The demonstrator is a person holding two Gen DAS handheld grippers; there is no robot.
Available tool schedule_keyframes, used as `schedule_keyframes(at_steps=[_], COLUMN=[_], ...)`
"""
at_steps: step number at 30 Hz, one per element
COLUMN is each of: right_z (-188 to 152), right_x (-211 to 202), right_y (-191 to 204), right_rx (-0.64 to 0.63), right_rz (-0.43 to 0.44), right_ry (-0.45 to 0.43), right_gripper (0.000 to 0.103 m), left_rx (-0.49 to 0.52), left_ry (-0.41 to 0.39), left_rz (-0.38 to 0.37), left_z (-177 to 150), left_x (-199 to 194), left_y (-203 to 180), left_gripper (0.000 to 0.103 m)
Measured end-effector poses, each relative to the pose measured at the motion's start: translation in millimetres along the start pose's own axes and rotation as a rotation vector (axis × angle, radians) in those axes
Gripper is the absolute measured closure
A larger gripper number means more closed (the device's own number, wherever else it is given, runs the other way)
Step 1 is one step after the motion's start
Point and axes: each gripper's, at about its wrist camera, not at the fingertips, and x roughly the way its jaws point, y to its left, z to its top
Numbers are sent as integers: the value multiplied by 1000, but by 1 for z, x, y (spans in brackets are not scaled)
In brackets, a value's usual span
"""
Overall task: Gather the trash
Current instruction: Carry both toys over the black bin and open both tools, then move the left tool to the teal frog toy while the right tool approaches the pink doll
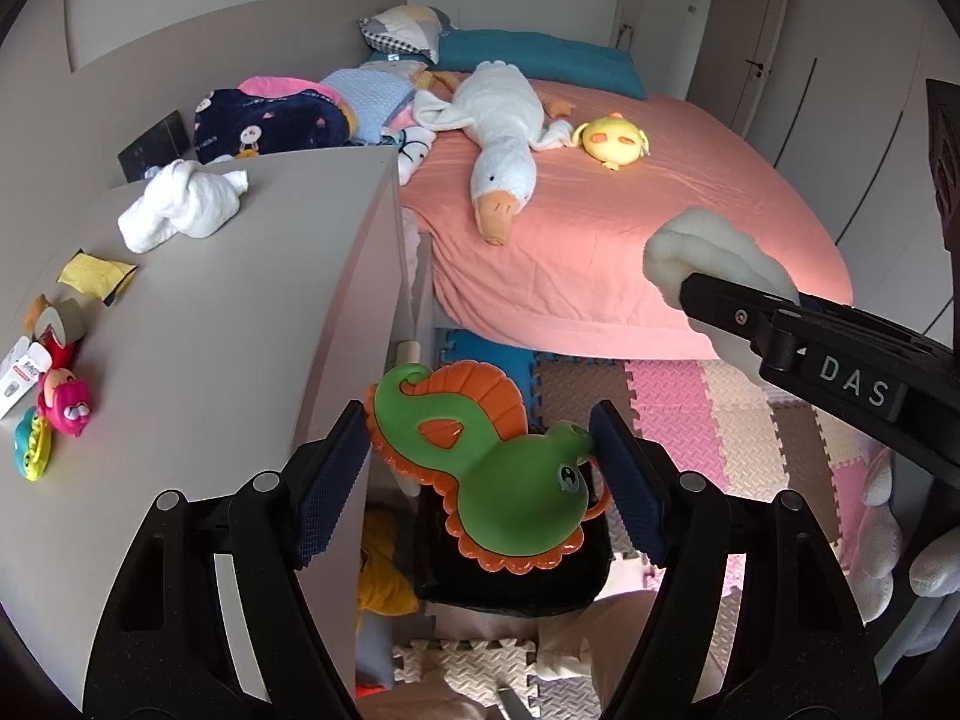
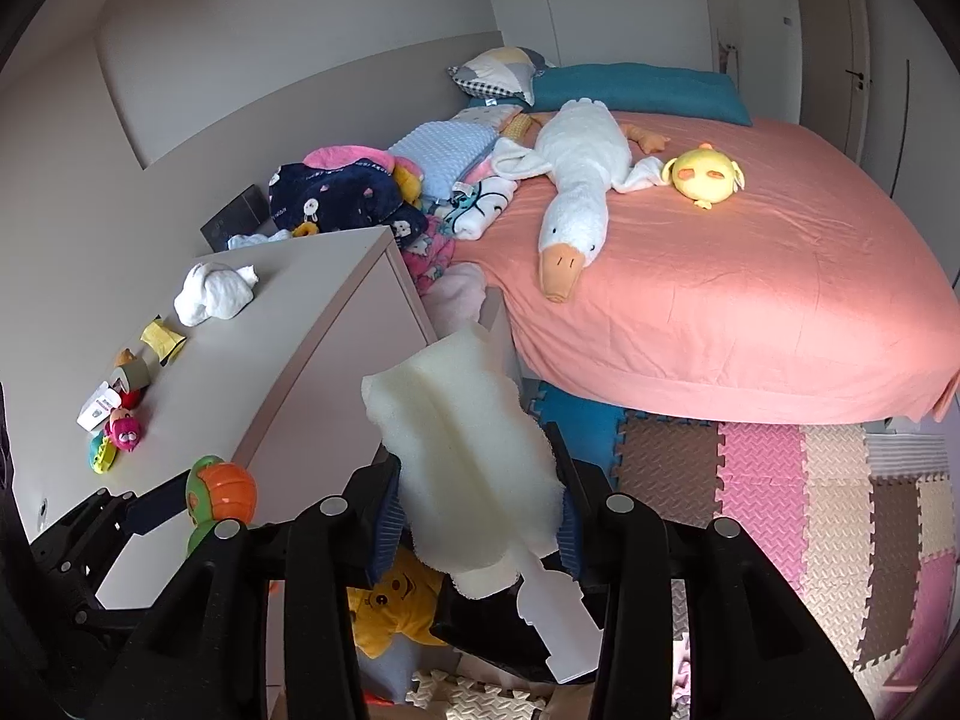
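Both loads held over a black bin (image 1: 510, 582) on the floor beside the dresser (image 1: 240, 312), presumably so each can drop straight in. Left gripper (image 1: 480, 468) clamped on a green seahorse toy (image 1: 498, 468), pads pressing its tail curl on one side and its snout on the other; held flat, orange fins fanned out around the body, glossy plastic, one round eye facing up. Right gripper (image 2: 480, 516) closed on a pale foam scrap (image 2: 462, 468), pinched low so most of it sticks out ahead of the fingers (edges ragged, surface creamy and porous, bent slightly where squeezed). Beneath it a white flat piece (image 2: 558, 630) resting on the bin rim; material unclear. Still on the dresser top: crumpled white cloth (image 1: 180, 204), yellow wrapper (image 1: 96, 273), small toys (image 1: 54, 414). Judged: release comes next.
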Motion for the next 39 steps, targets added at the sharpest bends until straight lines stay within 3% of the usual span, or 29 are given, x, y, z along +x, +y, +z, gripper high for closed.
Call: schedule_keyframes(at_steps=[1, 2, 3, 4, 7, 16, 39], right_z=[1, 2, 2, 3, 5, 3, -18], right_x=[1, 0, -1, -4, -7, -4, 17], right_y=[-2, -5, -8, -11, -17, -7, 99], right_rx=[20, 43, 63, 78, 95, 69, -103], right_rz=[-11, -32, -57, -77, -84, -78, 51], right_ry=[0, -9, -25, -45, -69, -66, -47], right_gripper=[40, 33, 21, 19, 19, 19, 19], left_rx=[7, 12, 14, 18, -6, -94, -216], left_ry=[-4, -16, -36, -53, -61, -64, -101], left_rz=[-24, -14, 16, 44, 79, 78, 206], left_z=[-1, -2, -4, -5, -5, -8, -39], left_x=[1, 0, -2, -3, -5, -12, -50], left_y=[0, 0, -1, -1, 7, 35, 121], left_gripper=[22, 8, 6, 6, 6, 6, 6])
